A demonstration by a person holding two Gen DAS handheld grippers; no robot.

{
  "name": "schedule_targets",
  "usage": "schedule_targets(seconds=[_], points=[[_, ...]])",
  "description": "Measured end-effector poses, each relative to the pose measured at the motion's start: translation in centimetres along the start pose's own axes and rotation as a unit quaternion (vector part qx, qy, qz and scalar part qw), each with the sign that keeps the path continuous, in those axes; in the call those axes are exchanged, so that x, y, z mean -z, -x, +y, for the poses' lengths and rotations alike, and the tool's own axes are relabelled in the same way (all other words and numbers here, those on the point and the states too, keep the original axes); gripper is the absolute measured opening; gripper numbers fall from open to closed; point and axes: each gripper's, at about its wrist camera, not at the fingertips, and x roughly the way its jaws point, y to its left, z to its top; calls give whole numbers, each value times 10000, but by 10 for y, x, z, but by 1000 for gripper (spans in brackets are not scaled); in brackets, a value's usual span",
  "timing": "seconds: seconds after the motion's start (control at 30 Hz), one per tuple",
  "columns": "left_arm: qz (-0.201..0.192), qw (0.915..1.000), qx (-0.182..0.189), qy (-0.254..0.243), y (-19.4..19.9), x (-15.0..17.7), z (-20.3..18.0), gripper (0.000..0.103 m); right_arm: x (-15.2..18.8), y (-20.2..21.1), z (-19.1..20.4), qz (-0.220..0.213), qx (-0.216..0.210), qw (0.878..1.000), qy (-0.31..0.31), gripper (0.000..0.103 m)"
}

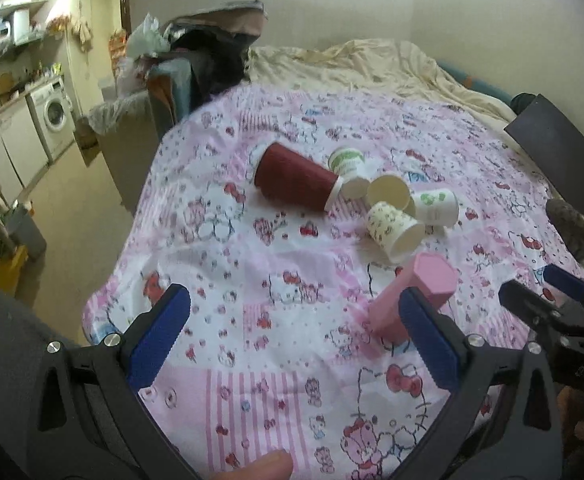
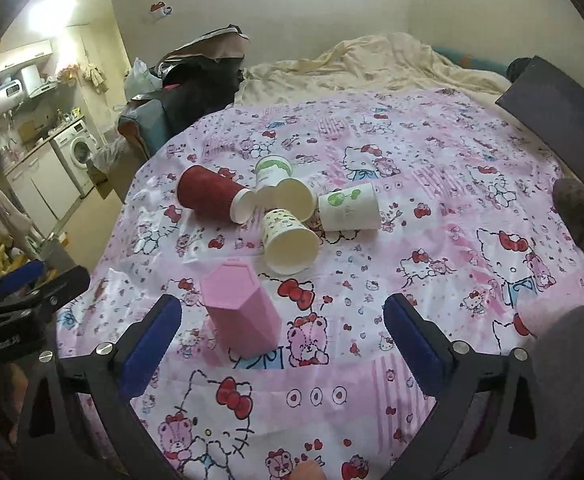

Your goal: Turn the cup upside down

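A pink hexagonal cup (image 1: 412,296) (image 2: 240,312) stands upside down on the Hello Kitty tablecloth (image 1: 252,280) (image 2: 432,208), near me. Behind it lie several paper cups on their sides: a dark red one (image 1: 296,178) (image 2: 212,196), a patterned yellow one (image 1: 394,230) (image 2: 288,238), a plain cream one (image 1: 388,190) (image 2: 296,196) and two white ones with green prints (image 1: 436,206) (image 2: 348,208). My left gripper (image 1: 298,336) is open and empty, its right finger just in front of the pink cup. My right gripper (image 2: 282,340) is open and empty; the pink cup stands near its left finger.
A dark chair back (image 1: 560,152) (image 2: 560,108) stands at the table's right. A bed with a cream blanket (image 1: 372,64) lies behind. Piled bags (image 1: 208,52) and a kitchen with a washing machine (image 1: 54,114) are to the left. The table edge drops off left.
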Motion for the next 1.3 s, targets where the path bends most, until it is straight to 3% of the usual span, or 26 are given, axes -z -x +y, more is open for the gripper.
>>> schedule_targets(seconds=[0.43, 1.3], points=[[-167, 9997, -166, -86, 5, 3, -4, 103, 2, 1, 7, -182, 95, 9996, 188, 103], [-119, 9999, -114, -45, 4, 3, -3, 103, 2, 0, 11, -180, 66, 9995, 236, 103]])
